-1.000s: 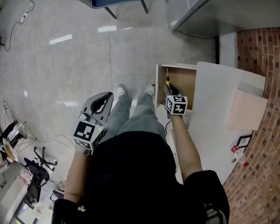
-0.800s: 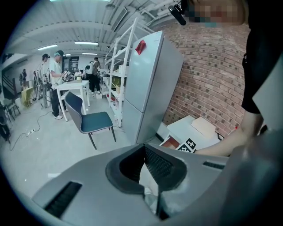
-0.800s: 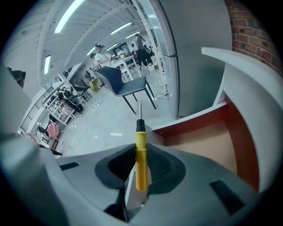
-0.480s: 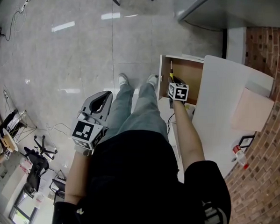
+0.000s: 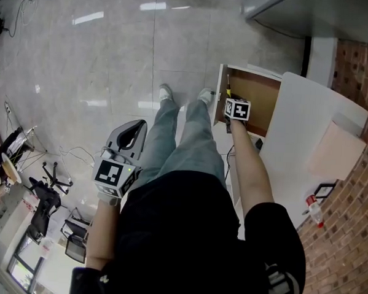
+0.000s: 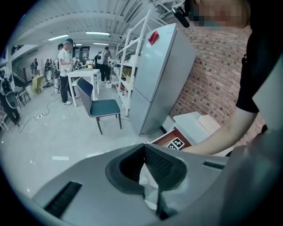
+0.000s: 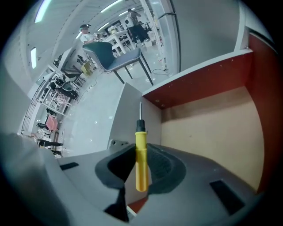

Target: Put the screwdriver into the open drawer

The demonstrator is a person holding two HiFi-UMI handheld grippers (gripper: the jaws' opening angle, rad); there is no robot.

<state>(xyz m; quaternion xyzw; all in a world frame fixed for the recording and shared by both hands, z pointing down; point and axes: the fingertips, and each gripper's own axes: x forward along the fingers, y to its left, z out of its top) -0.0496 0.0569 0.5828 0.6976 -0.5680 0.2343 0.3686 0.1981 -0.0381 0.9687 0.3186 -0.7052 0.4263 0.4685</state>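
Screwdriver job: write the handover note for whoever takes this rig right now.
Right gripper: shut on the yellow screwdriver, shaft pointing forward, held over a corner of the open drawer.
Left gripper: shut, empty, beside the person's left leg.
Done: drawer open, screwdriver gripped and at the drawer.
Left: lower it inside, open the jaws, withdraw.

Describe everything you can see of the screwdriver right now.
The screwdriver is small, with a plain yellow handle that looks like plastic, a black collar and a thin metal shaft. The right gripper is shut on the handle, one pad on each side. The shaft points straight away from the gripper, near a corner of the open drawer. Only the gripper touches it.
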